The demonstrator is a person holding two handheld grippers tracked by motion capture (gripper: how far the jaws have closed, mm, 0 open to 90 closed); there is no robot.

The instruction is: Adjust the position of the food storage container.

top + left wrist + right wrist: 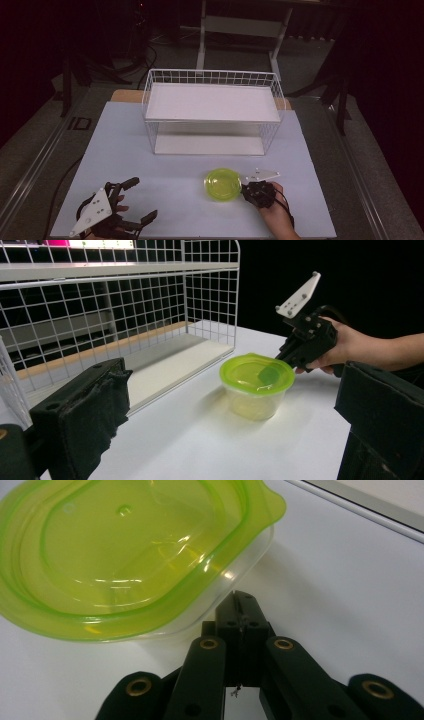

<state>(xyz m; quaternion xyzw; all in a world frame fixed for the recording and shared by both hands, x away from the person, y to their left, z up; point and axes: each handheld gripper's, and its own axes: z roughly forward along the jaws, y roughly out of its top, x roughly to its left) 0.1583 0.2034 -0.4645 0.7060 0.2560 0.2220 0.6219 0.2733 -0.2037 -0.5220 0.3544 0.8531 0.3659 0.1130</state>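
Resting on the desk [150,200], the green-lidded container [222,184] sits just ahead of the right gripper [243,600], whose jaws are pressed together and empty; the left gripper [135,200] has jaws wide apart, holding nothing

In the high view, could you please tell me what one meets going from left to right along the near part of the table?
Left gripper → green-lidded container → right gripper, jaws shut, beside the container.

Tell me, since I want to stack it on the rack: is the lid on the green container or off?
On. The green lid sits flat over the clear container, its rim overhanging all round.
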